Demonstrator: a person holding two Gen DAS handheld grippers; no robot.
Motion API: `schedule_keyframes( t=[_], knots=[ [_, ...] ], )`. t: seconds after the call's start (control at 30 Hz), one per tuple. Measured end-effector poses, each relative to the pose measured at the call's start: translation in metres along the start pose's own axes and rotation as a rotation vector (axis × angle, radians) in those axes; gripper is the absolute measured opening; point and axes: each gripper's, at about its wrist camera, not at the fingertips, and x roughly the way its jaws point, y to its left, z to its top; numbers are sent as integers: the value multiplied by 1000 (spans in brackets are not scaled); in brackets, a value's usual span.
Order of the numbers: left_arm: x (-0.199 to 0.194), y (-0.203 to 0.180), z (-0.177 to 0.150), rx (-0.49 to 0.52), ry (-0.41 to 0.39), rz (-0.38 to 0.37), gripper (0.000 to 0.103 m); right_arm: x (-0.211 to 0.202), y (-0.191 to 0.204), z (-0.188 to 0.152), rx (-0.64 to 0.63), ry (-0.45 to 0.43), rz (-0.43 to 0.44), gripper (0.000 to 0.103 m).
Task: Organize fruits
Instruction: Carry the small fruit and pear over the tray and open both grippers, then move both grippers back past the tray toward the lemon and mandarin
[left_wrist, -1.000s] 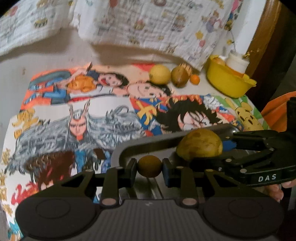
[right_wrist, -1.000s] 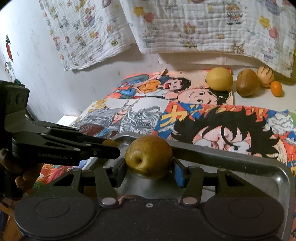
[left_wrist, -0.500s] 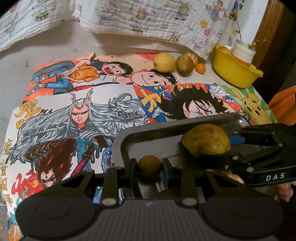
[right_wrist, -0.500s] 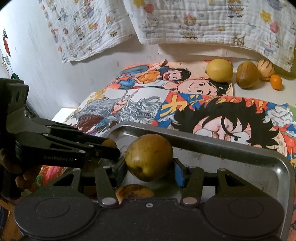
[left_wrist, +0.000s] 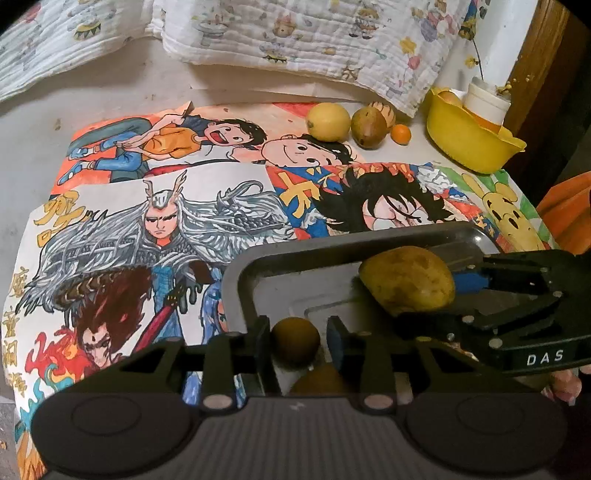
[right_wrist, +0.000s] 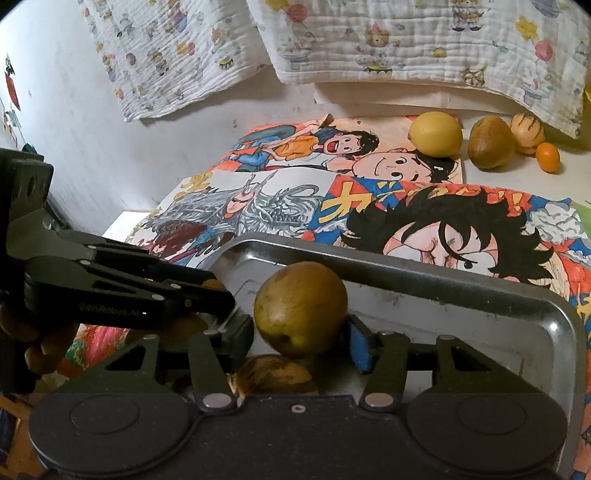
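My left gripper (left_wrist: 295, 341) is shut on a small round yellow-brown fruit (left_wrist: 295, 341) above the near corner of a metal tray (left_wrist: 236, 273). My right gripper (right_wrist: 301, 317) is shut on a larger green-brown pear-like fruit (right_wrist: 301, 308) above the same tray (right_wrist: 480, 295); it also shows in the left wrist view (left_wrist: 408, 280). Another brown fruit (right_wrist: 273, 374) lies in the tray below the held ones. At the back right lie a lemon (right_wrist: 436, 133), a brown fruit (right_wrist: 490, 142), a striped fruit (right_wrist: 527, 130) and a small orange (right_wrist: 547, 157).
Cartoon drawings (left_wrist: 166, 221) cover the table under the tray. A yellow bowl (left_wrist: 469, 140) holding a white cup stands at the far right. A patterned cloth (right_wrist: 406, 44) hangs on the back wall. The table's left edge drops off near the wall.
Both grippers have lifted with their fruits and drawn back a little. A brown fruit lying in the tray beneath them has come into view.
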Motion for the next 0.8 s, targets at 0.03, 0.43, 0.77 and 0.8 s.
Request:
schedule_keyframes(
  t=[0.03, 0.43, 0.77, 0.8],
  knots=[
    [-2, -1, -1, 0, -5, 1, 42, -1, 0, -1, -1, -2, -2, 61],
    [-44, -13, -20, 16, -105, 37, 89, -33, 19, -25, -53, -61, -33, 85],
    [-82, -24, -60, 51, -196, 88, 102, -68, 44, -51, -131, -135, -61, 102],
    [-86, -24, -66, 57, -207, 88, 102, -72, 47, -55, -144, -141, -64, 102]
  ],
)
